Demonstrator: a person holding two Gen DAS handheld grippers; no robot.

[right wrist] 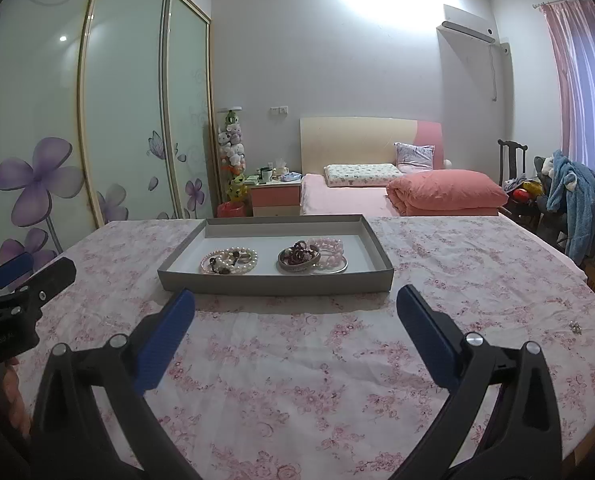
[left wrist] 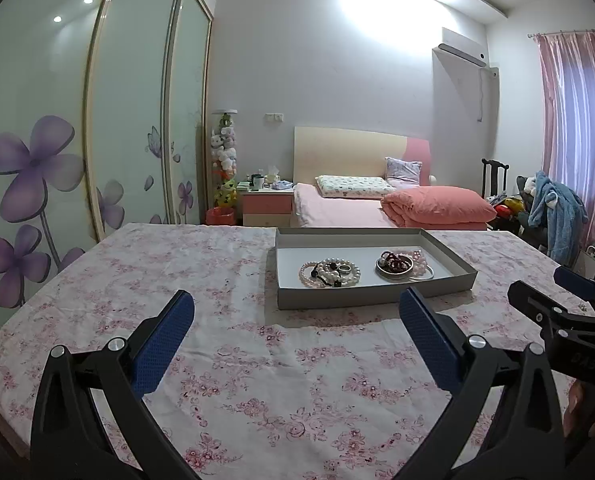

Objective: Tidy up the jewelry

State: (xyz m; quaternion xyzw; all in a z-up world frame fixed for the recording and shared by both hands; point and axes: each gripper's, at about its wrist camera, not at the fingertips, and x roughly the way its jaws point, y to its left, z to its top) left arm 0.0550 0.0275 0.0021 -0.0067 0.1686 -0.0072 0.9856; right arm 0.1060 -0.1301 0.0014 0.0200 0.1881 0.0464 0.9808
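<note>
Left black gripper w/ blue pads (left wrist: 297, 312): jaws spread wide, nothing held, hovering above pink floral tablecloth (left wrist: 257, 380). Shallow grey cardboard tray (left wrist: 373, 298) lies ahead & slightly right, near edge just beyond the tips. Inside: white pearl bracelet pile (left wrist: 329, 274) on left, silver bangles w/ dark red & pink beads (left wrist: 403, 266) on right, apart. Right black gripper w/ blue pads (right wrist: 295, 308): also spread, empty; tray ahead-left. Bare cloth both sides of tray; small sparkly piece (right wrist: 575, 327) lies on cloth far right.

A shallow grey tray (right wrist: 275, 282) lies flat on the floral-clothed counter, holding two jewelry clusters. Left: white pearl bracelets (right wrist: 228, 261) with dark beads. Right: silver bangles (right wrist: 298, 266) and pink bead bracelets (right wrist: 329, 251), touching.
</note>
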